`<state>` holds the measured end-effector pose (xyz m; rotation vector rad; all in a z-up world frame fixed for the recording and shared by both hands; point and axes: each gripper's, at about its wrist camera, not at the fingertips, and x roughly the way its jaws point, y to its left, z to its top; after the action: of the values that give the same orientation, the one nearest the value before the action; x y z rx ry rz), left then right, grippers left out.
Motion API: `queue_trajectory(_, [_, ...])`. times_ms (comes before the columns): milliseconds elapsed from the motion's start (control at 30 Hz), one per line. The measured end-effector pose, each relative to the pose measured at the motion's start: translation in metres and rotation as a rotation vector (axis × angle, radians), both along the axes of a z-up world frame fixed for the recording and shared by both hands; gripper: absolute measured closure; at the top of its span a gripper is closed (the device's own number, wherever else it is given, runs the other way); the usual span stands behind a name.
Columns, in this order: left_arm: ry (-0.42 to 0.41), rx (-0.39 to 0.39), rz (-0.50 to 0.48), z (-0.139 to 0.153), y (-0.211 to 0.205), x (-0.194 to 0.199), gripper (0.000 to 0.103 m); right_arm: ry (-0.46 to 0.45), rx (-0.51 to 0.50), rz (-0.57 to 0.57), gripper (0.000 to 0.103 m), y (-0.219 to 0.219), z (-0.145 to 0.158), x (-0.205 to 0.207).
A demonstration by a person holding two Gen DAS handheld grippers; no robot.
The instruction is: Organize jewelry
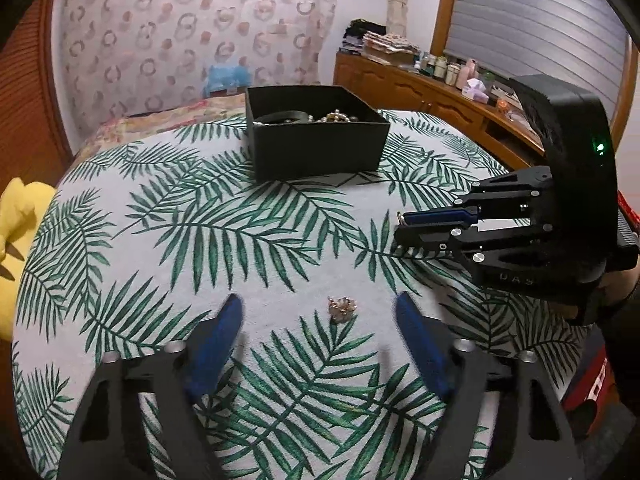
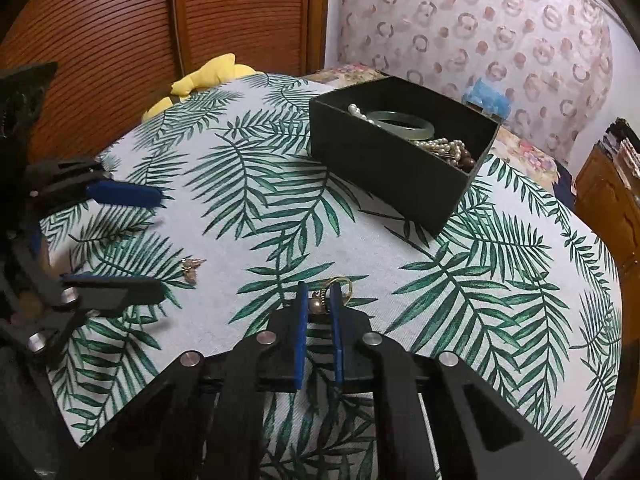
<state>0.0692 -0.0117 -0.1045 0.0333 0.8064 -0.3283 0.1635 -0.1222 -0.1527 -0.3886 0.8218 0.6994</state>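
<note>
A small gold brooch (image 1: 342, 309) lies on the palm-leaf tablecloth (image 1: 260, 248) between the open blue fingers of my left gripper (image 1: 318, 304); it also shows in the right wrist view (image 2: 191, 268). My right gripper (image 2: 320, 294) is shut on a gold ring earring with a pearl (image 2: 334, 290), held low over the cloth. The right gripper also shows in the left wrist view (image 1: 404, 226). A black open box (image 1: 316, 136) at the far side holds pearl strings and a green jade bangle (image 2: 404, 124).
A yellow soft toy (image 1: 20, 224) lies at the table's left edge. A wooden sideboard (image 1: 432, 88) with bottles stands at the right. A wooden slatted door (image 2: 160, 32) is behind the table.
</note>
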Motion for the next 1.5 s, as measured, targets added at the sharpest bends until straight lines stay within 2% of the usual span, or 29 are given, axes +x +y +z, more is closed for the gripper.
queue_trajectory(233, [0.020, 0.022, -0.033, -0.007, -0.011, 0.003, 0.058, -0.012, 0.013, -0.005, 0.091, -0.004, 0.000, -0.002])
queue_trajectory(400, [0.025, 0.036, -0.039, -0.010, -0.015, 0.005, 0.071, -0.025, 0.038, -0.010, 0.091, -0.009, 0.008, -0.007])
queue_trajectory(500, [0.025, 0.046, -0.043, -0.011, -0.017, 0.006, 0.077, -0.027, 0.047, -0.014, 0.091, -0.013, 0.009, -0.008])
queue_trajectory(633, [0.020, 0.059, -0.050, -0.012, -0.020, 0.008, 0.080, -0.027, 0.049, -0.014, 0.091, -0.014, 0.009, -0.009])
queue_trajectory(667, [0.022, 0.059, -0.055, -0.012, -0.021, 0.009, 0.089, -0.028, 0.051, -0.014, 0.091, -0.015, 0.009, -0.010])
queue_trajectory(867, [0.008, 0.047, -0.053, -0.009, -0.020, 0.008, 0.089, -0.035, 0.063, -0.012, 0.091, -0.017, 0.014, -0.011])
queue_trajectory(1133, [-0.043, 0.038, -0.037, 0.013, -0.014, 0.015, 0.089, -0.081, 0.089, -0.018, 0.091, -0.018, 0.036, -0.004])
queue_trajectory(1367, [-0.092, 0.033, -0.026, 0.033, -0.010, 0.029, 0.089, -0.127, 0.118, -0.034, 0.091, -0.011, 0.059, 0.022])
queue_trajectory(1500, [-0.103, 0.023, -0.016, 0.040, -0.007, 0.037, 0.089, -0.121, 0.128, -0.049, 0.091, -0.007, 0.064, 0.042])
